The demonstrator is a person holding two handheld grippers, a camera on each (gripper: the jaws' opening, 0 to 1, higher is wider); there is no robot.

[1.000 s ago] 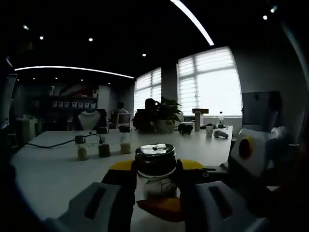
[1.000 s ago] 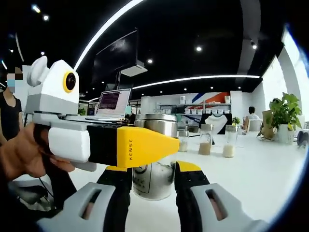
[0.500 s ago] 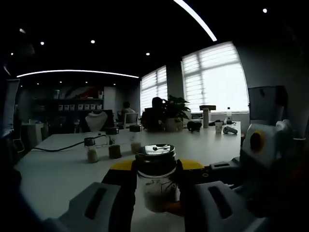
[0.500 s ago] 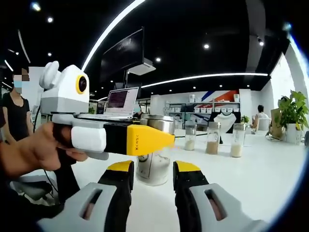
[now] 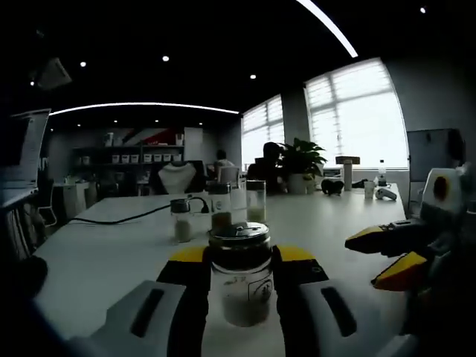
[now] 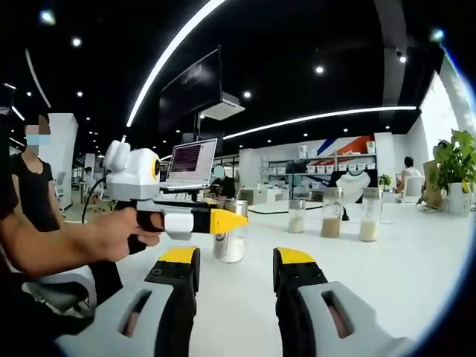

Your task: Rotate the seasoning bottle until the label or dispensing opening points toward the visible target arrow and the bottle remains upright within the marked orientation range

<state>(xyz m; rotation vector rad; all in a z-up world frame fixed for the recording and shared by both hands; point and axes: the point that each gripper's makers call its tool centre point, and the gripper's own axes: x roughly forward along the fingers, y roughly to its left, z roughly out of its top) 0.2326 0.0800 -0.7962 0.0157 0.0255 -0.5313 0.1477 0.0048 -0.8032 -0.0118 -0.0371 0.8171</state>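
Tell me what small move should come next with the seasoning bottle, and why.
Probably a slow twist of the left gripper about the bottle's upright axis. Its jaws sit closed on the seasoning bottle, which stands upright on the white table, while the right gripper is open and apart from it. No target arrow can be made out, so the turn should be small, then checked.
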